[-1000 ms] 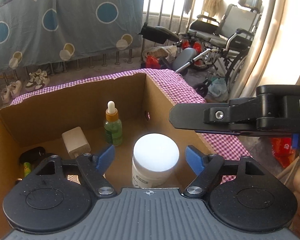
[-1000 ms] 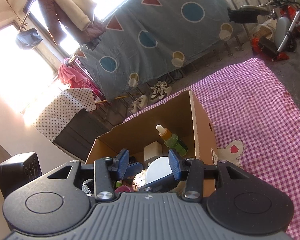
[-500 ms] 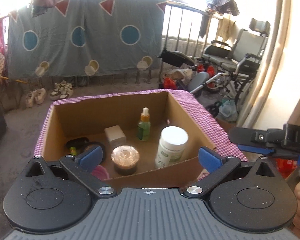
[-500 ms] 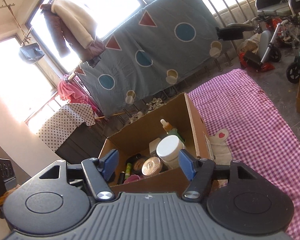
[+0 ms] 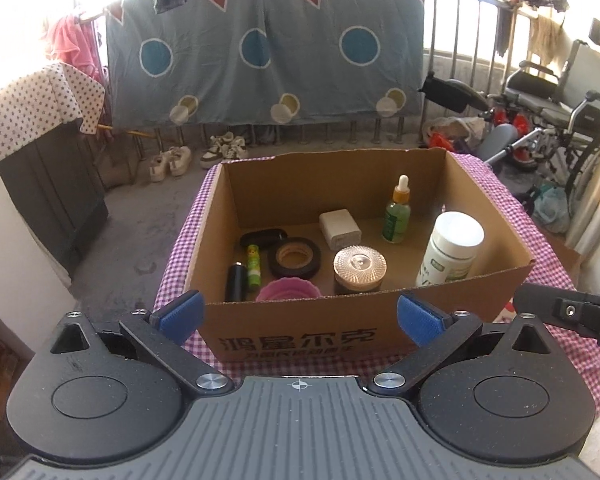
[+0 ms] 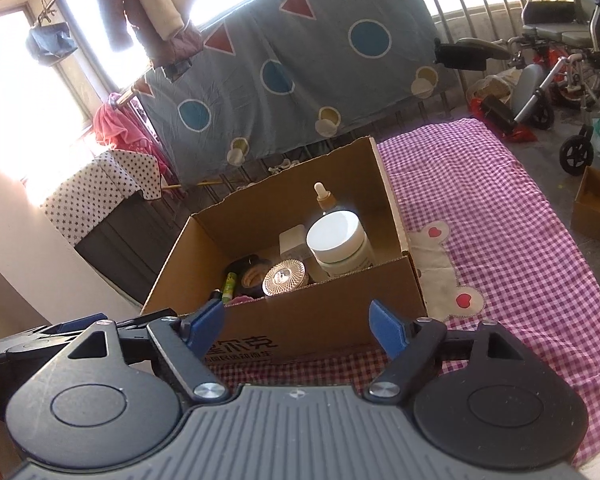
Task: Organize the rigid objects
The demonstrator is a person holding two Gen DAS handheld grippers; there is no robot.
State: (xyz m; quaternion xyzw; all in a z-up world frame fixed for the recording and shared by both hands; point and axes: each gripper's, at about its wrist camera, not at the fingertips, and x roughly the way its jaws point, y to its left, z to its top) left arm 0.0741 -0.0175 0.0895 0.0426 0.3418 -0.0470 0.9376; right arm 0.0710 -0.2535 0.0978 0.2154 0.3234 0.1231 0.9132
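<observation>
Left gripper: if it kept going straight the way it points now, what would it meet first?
Most likely the near wall of the cardboard box, which fills the gap ahead of the open, empty left gripper. Aimed slightly higher, it could clear the rim toward the pink cup; depth is unclear.

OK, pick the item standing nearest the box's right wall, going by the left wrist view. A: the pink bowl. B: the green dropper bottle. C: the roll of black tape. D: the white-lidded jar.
D: the white-lidded jar stands upright by the right wall of the cardboard box, with the green dropper bottle further left and behind it.
</observation>
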